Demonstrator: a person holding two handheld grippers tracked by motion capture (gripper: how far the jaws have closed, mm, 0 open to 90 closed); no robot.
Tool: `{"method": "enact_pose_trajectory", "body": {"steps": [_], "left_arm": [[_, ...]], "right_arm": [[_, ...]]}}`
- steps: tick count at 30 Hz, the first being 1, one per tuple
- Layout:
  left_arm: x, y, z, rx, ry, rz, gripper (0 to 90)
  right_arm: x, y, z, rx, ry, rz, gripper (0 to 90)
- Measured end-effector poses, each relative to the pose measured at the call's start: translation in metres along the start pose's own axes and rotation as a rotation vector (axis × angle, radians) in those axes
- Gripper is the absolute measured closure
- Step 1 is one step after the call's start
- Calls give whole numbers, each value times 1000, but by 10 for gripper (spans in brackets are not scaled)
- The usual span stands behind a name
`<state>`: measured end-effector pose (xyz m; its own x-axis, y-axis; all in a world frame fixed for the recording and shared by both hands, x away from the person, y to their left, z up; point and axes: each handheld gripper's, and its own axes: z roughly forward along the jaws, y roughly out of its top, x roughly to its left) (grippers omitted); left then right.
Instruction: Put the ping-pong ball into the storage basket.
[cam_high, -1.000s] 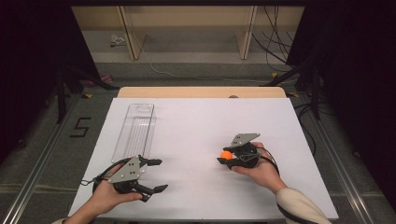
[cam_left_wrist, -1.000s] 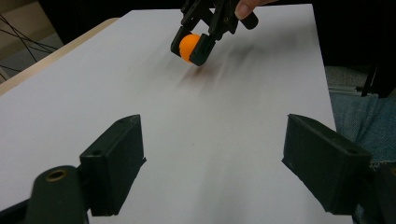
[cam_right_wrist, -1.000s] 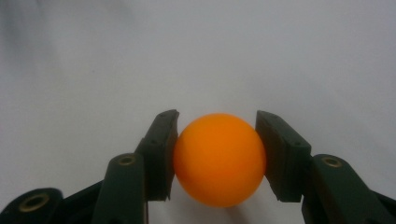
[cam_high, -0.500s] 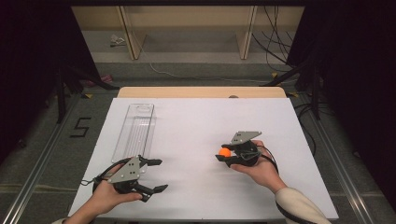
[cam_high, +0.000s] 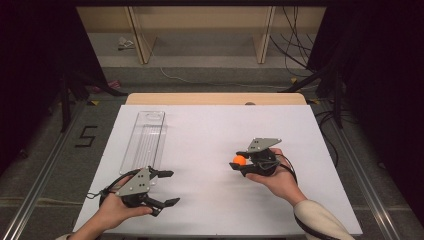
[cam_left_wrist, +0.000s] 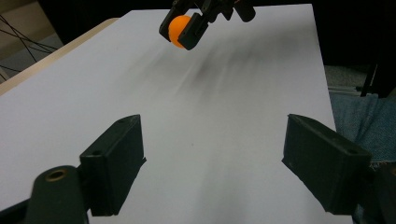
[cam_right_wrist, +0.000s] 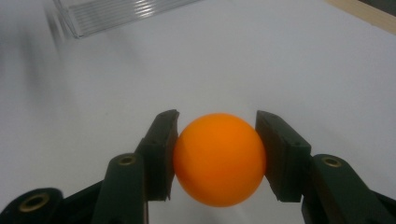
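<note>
An orange ball (cam_right_wrist: 218, 158) sits clamped between the two black jaws of my right gripper (cam_high: 241, 162), held over the white table right of centre. The ball (cam_high: 239, 160) shows at the gripper's tip in the high view, and far off in the left gripper view the ball (cam_left_wrist: 177, 29) hangs in the same jaws. My left gripper (cam_high: 169, 187) rests low near the table's front left edge, its jaws spread wide apart with nothing between them. A clear plastic tray (cam_high: 145, 137) lies lengthwise at the left, just beyond the left gripper.
The white table top (cam_high: 210, 125) has a wooden strip (cam_high: 215, 98) along its far edge. Shelving legs and cables stand on the floor behind. A floor mark reading 5 (cam_high: 86, 136) lies left of the table. The clear tray's corner (cam_right_wrist: 112, 11) shows beyond the ball.
My right gripper has shifted slightly toward the front with the ball still held. The left gripper has stayed put.
</note>
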<state>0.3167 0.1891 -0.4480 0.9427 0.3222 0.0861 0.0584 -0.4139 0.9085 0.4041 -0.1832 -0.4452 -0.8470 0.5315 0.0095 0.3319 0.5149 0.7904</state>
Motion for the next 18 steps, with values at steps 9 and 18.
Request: {"method": "enact_pose_trajectory", "body": {"steps": [9, 18], "left_arm": [[0, 0, 0, 0, -1, 2, 199], [0, 0, 0, 0, -1, 1, 199]], "right_arm": [[0, 6, 0, -25, -1, 0, 513], [-1, 11, 1, -44, -3, 6, 513]]}}
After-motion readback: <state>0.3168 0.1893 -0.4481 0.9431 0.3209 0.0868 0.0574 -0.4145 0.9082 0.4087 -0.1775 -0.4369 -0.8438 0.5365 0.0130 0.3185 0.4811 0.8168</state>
